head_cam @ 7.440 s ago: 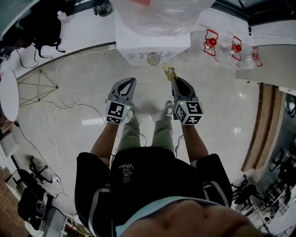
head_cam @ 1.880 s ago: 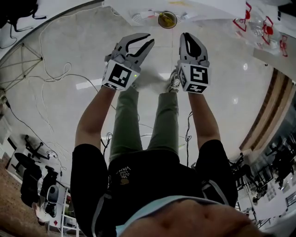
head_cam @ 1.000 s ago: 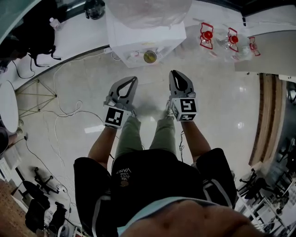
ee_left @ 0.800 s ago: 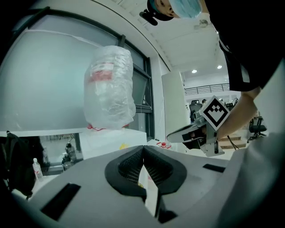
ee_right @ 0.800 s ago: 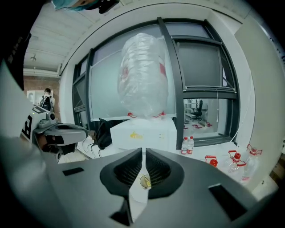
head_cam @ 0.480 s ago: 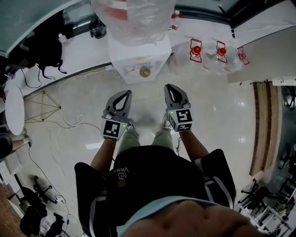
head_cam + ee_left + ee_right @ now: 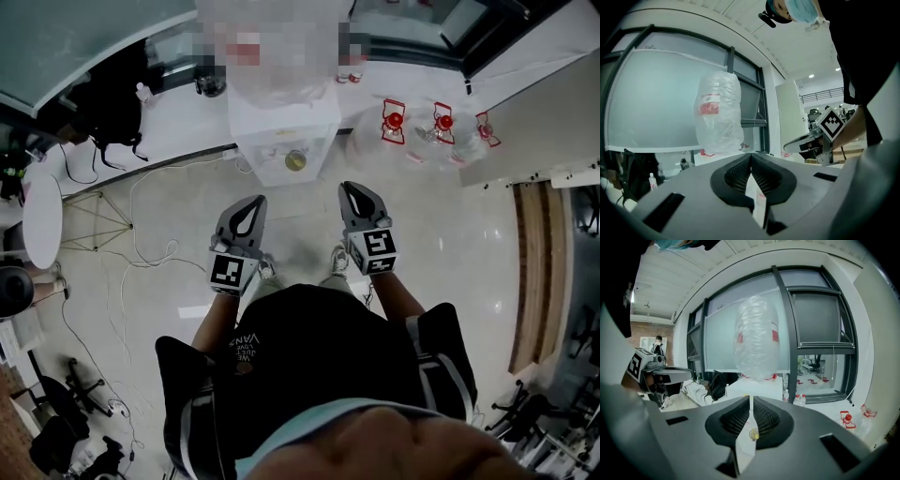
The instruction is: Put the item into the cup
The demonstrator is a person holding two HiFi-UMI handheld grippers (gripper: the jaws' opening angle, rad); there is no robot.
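A small cup [image 7: 295,161] with a yellowish item inside stands on the front shelf of the white water dispenser [image 7: 281,131]. My left gripper [image 7: 251,202] and right gripper [image 7: 357,190] hang side by side above the floor, short of the dispenser, both shut and empty. In the left gripper view my left gripper [image 7: 751,155] has its tips together, with the wrapped bottle [image 7: 717,114] and the right gripper [image 7: 808,140] beyond. The right gripper view shows my right gripper [image 7: 751,397] with its tips meeting too, and the cup [image 7: 753,433] appears through the slit below them.
Empty water jugs with red handles [image 7: 412,127] lie on the floor at the right. Cables [image 7: 141,248] trail over the floor at the left, beside a round white table [image 7: 42,206] and a black bag [image 7: 112,98]. The person's shoes [image 7: 339,260] are below the grippers.
Both grippers have risen together and stayed shut. The dispenser and cup now look smaller and farther below. Several seconds ago the right gripper held the yellowish item; it now lies in the cup.
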